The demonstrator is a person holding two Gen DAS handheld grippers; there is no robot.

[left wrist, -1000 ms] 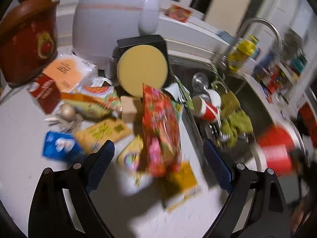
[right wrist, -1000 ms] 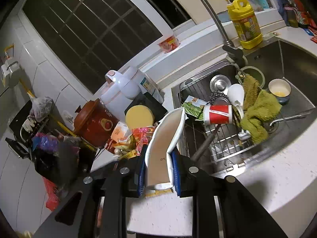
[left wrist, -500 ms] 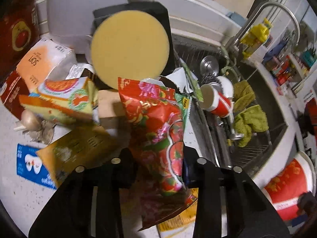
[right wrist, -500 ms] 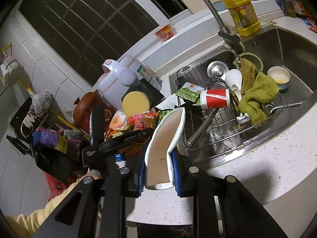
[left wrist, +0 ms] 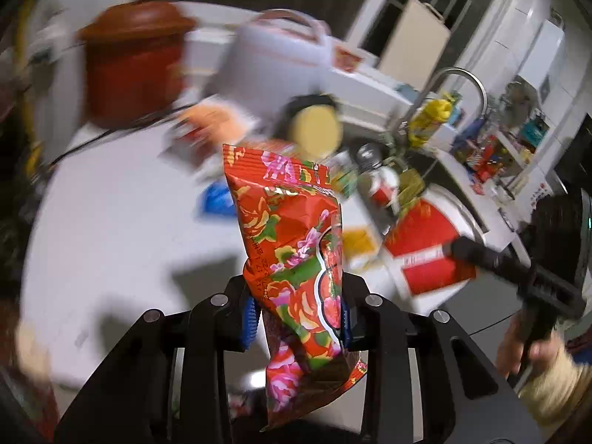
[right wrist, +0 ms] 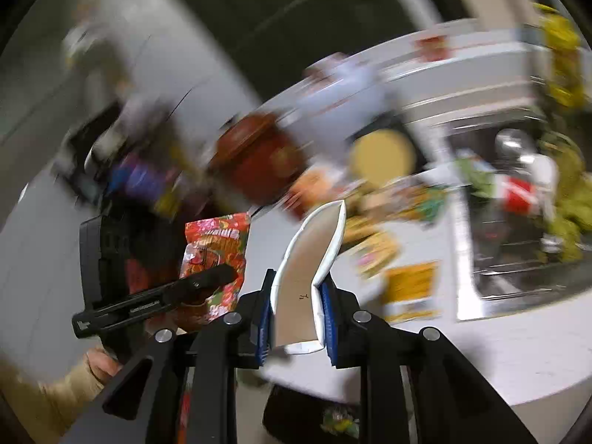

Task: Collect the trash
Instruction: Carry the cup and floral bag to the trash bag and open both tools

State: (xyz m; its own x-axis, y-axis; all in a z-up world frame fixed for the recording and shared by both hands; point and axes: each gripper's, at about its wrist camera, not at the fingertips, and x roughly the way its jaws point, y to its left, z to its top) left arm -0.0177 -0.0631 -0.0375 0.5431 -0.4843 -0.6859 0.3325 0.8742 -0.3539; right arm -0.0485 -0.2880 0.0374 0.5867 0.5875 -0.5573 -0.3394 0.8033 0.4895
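My left gripper (left wrist: 296, 314) is shut on a red flowered snack bag (left wrist: 296, 255) and holds it up above the white counter (left wrist: 111, 229). The bag also shows in the right wrist view (right wrist: 216, 255), left of my right gripper. My right gripper (right wrist: 296, 318) is shut on a squashed red-and-white paper cup (right wrist: 310, 270), seen from its white inside; its red outside shows in the left wrist view (left wrist: 425, 248). More wrappers (right wrist: 392, 255) lie in a blurred pile on the counter.
A brown-red clay pot (left wrist: 137, 70), a white rice cooker (left wrist: 277, 59) and a yellow round lid (left wrist: 316, 131) stand at the back. The sink (right wrist: 525, 229) with dishes, a red cup (right wrist: 518, 194) and green cloths is to the right. Both views are motion-blurred.
My left gripper closed on the red flowered bag and lifted it off the pile, pulling back from the counter. My right gripper swung left with the cup still held.
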